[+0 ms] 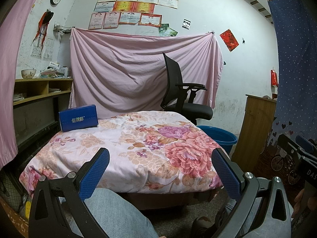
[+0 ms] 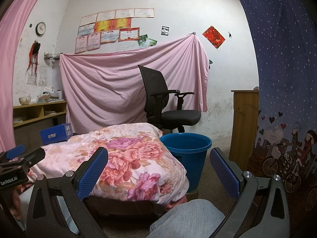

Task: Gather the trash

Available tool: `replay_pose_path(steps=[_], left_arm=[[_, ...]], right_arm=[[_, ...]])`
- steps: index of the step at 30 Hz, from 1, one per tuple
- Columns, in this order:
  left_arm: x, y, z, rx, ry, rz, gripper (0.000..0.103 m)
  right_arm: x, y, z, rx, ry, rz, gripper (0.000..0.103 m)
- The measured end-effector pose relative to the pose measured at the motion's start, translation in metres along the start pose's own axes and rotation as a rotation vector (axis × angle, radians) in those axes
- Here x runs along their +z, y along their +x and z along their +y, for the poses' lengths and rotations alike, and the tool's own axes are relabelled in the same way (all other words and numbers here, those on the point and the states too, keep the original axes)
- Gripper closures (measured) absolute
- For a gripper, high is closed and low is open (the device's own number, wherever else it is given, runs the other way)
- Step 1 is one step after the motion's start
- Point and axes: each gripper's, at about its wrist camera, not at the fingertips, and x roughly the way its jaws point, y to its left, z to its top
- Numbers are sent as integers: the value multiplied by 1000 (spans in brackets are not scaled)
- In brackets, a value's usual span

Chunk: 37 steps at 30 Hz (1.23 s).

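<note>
Far ahead of the left gripper [image 1: 160,170] and off to its left, a blue box [image 1: 78,117] lies on its long side at the back corner of the table draped in a floral cloth [image 1: 111,148]. It is the only loose thing on that cloth, so I judge it to be the trash the task means — though whether other pieces were ever here cannot be told.

The left gripper is spread wide, its blue pads [image 1: 94,173] well apart with nothing between them, held low over the person's knee [image 1: 111,214] at the near edge of the table. The box sits well beyond its reach as it stands.

Ahead of the right gripper [image 2: 159,172], slightly right of its centre line, a blue bucket [image 2: 186,154] stands on the floor just beside the table's right side. It looks the likely bin; its inside is not visible from either view. The right gripper is likewise released, jaws wide and empty, above the other knee [image 2: 190,216].

My reading: both hands are free and the box is on the table, not in the bucket. If the box is to go, the left gripper must travel forward and leftward, line its pads across the box's narrow width, close — then carry it rightward over the bucket's rim.
</note>
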Motion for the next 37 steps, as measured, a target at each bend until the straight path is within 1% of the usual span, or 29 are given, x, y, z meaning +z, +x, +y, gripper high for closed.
replay_pose_path(steps=[12,20,37], left_arm=[[1,2,0,-6,-2,14,2],[0,9,3,40,-4,36,2],[-3,16,-1,43,23,63,2]], right_arm=[[-1,1,-1,2,0,-3,0],[0,1,-1,2,0,-2,0],[-4,1,1,3,3,5,0]])
